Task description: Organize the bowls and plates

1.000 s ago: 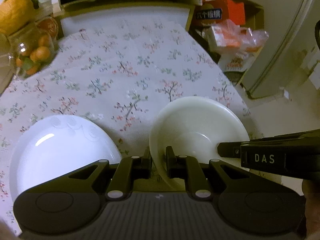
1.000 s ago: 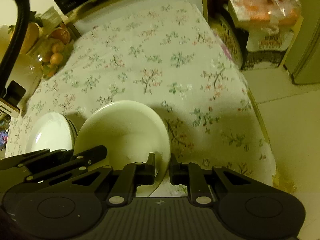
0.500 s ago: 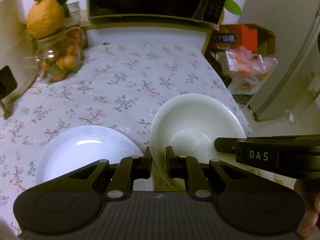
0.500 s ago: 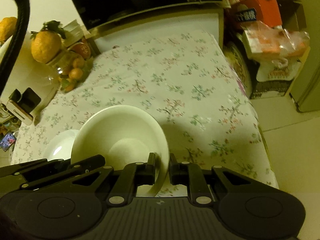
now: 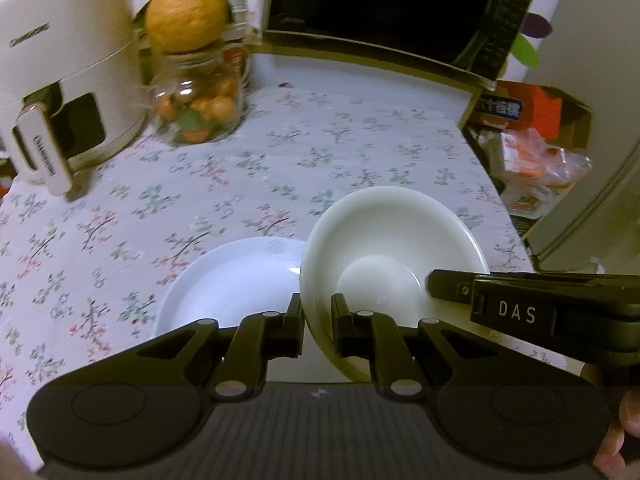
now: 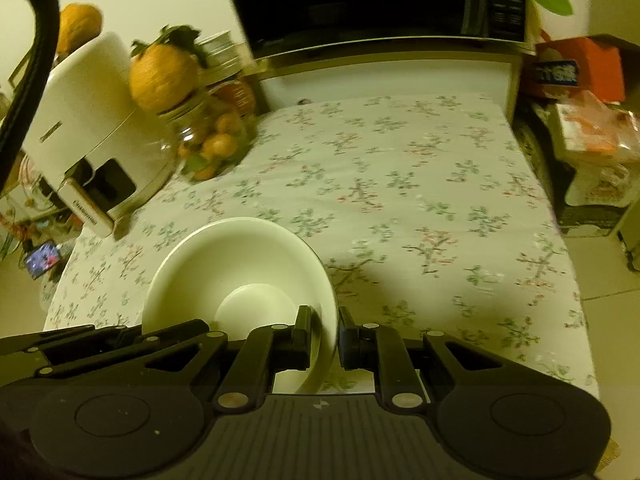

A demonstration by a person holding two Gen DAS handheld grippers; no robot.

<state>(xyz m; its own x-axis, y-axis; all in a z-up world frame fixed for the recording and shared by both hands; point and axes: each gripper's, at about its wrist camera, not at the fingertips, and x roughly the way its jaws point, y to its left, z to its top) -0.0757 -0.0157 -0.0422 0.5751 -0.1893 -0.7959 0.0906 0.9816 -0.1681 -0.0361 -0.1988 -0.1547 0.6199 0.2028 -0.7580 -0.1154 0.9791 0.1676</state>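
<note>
Floral tablecloth (image 5: 248, 168) beneath; my left gripper (image 5: 318, 320) and right gripper (image 6: 325, 332) each pinch opposite rims of the white bowl (image 5: 384, 240), beside a white plate (image 5: 232, 284).

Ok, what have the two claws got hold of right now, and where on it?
Both hold the bowl by its rim: the left claw pinches the left side, the right claw the right side.

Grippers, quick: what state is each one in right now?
Left gripper: closed on the bowl rim.
Right gripper: closed on the same bowl's opposite rim.
</note>
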